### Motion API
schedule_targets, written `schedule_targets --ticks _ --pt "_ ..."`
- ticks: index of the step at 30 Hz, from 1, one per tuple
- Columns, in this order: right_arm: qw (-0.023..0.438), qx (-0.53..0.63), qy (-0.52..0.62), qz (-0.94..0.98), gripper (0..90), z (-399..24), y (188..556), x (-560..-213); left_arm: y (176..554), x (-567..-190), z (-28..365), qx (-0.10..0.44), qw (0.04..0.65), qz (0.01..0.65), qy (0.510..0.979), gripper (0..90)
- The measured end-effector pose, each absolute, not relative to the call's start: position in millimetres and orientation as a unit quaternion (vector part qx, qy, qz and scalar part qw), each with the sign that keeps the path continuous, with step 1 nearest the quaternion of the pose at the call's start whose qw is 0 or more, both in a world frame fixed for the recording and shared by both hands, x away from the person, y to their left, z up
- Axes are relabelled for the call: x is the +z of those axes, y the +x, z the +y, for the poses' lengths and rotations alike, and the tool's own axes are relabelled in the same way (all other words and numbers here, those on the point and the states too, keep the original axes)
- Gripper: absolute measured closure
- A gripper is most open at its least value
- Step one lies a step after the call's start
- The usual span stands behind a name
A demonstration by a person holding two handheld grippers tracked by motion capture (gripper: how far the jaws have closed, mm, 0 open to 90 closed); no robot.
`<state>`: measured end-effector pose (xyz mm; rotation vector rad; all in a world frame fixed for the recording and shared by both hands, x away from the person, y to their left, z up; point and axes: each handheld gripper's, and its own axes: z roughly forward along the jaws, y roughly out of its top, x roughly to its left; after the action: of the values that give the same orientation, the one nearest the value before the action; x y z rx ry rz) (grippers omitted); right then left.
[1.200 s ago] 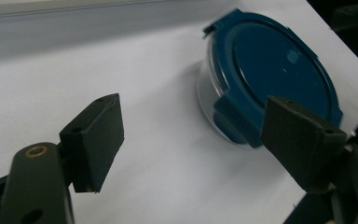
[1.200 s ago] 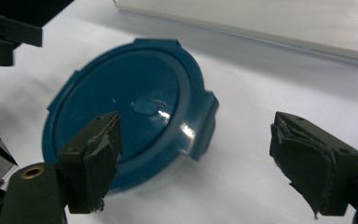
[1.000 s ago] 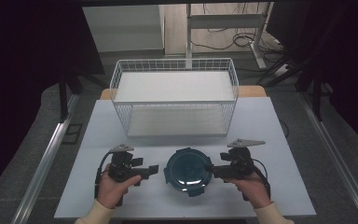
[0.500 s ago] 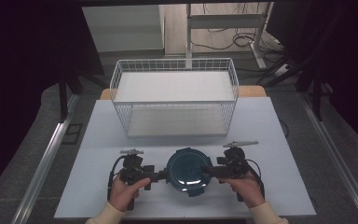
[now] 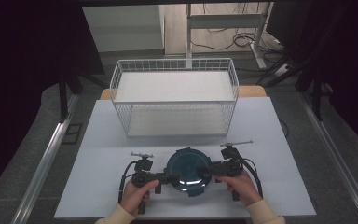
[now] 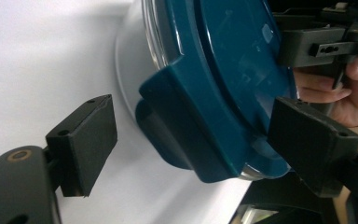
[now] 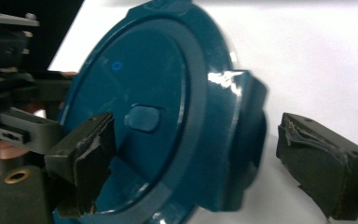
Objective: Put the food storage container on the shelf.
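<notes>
A round container with a dark teal lid (image 5: 188,171) stands on the white table (image 5: 98,191) near its front edge. My left gripper (image 5: 170,178) lies level at its left side. In the left gripper view its jaws (image 6: 196,140) straddle the lid's clip tab (image 6: 186,126) with a gap on each side; they have just been opening. My right gripper (image 5: 206,169) lies level at the lid's right side. In the right gripper view (image 7: 205,158) one pad (image 7: 86,154) hangs over the lid top and the other pad (image 7: 321,163) stands well off the opposite clip tab (image 7: 240,135).
A white wire basket (image 5: 175,100) stands behind the container, across the middle of the table. The table's front edge runs just below the person's hands (image 5: 135,196). Dark floor and metal rails flank the table on both sides.
Both hands have come down and drawn in toward the teal lid, so each gripper now lies low against its side.
</notes>
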<state>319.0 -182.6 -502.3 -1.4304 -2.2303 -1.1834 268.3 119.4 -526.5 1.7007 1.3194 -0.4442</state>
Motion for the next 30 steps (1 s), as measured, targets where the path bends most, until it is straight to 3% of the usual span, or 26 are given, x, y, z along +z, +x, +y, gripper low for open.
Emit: schedule_targets --ticks 9,15,23,30 --pt "0.144 -0.407 -0.506 -0.747 21.5 -181 318 -503 267 -522 120 -0.177 0.469 0.534 0.681 30.4" --pt "0.174 -0.425 -0.517 -0.722 29.6 -191 321 -507 267 -523 121 -0.181 0.473 0.544 0.669 32.7" --pt "0.159 -0.446 -0.522 -0.709 36.4 -197 310 -500 263 -514 123 -0.171 0.477 0.541 0.672 40.0" --pt "0.143 -0.46 -0.501 -0.719 37.1 -195 304 -494 261 -505 129 -0.152 0.491 0.538 0.668 43.4"
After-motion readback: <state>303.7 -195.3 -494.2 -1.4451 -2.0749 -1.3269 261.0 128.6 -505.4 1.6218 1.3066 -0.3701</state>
